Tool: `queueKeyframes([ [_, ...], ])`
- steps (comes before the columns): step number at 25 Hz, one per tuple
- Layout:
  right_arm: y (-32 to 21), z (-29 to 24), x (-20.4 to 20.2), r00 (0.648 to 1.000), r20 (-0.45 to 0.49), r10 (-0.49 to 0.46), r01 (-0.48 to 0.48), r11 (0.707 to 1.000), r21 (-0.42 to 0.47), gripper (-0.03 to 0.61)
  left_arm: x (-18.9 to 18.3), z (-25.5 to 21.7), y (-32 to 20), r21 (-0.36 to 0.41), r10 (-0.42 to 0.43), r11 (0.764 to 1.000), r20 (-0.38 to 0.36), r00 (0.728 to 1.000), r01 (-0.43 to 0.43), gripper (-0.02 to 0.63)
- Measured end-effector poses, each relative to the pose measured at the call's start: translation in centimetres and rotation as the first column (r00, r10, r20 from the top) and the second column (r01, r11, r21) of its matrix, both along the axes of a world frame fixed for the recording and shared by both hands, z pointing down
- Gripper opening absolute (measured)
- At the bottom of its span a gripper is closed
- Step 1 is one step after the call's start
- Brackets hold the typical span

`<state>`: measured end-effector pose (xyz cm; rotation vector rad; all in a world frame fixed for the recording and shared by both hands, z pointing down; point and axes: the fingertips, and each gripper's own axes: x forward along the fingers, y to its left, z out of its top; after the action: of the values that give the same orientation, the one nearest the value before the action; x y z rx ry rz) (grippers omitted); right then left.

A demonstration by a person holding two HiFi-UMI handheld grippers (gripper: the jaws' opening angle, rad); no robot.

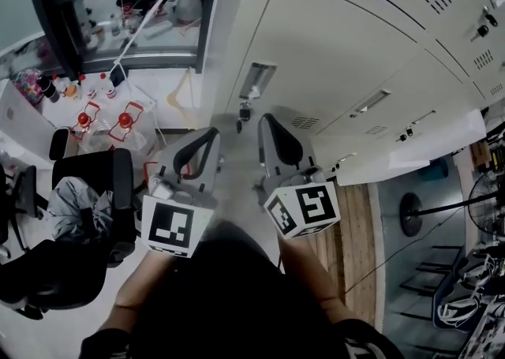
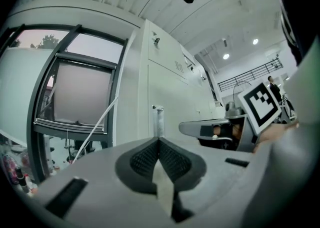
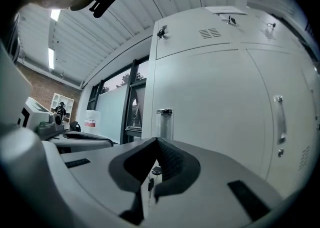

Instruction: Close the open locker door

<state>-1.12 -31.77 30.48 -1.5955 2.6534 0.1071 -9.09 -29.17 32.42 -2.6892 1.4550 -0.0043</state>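
Note:
A row of white lockers (image 1: pixel 339 50) fills the upper right of the head view. The door straight ahead carries a vertical metal handle (image 1: pixel 257 80) with a key lock (image 1: pixel 245 113) under it. This door looks flush with its neighbours in the right gripper view, where the handle (image 3: pixel 164 123) stands just beyond the jaw tips. My left gripper (image 1: pixel 207 140) is shut and empty, a little short and left of the handle (image 2: pixel 158 121). My right gripper (image 1: pixel 268 125) is shut too, nothing in it, pointing at the lock. A white panel (image 1: pixel 410 156) juts out from the lockers further right.
A dark-framed window (image 1: pixel 134 10) borders the lockers on the left. Below it stands a white table (image 1: pixel 55 117) with bottles and jars. A black office chair (image 1: pixel 87 192) sits at my left. A floor fan stand (image 1: pixel 410 211) and cables lie at the right.

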Motion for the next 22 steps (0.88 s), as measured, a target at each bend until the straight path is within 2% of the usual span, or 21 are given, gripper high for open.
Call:
queueKeyframes([
  [8, 3.3, 0.6, 2.3, 0.993, -0.057, 0.102, -0.099, 0.994, 0.055, 0.017, -0.7, -0.1, 1.7, 0.007, -0.047, 0.999, -0.004, 0.999, 0.047, 0.0],
  [22, 5.2, 0.9, 3.5, 0.991, -0.042, 0.13, -0.127, 0.99, 0.061, 0.017, -1.6, -0.8, 3.2, 0.036, -0.078, 0.996, 0.005, 0.997, 0.078, 0.0],
])
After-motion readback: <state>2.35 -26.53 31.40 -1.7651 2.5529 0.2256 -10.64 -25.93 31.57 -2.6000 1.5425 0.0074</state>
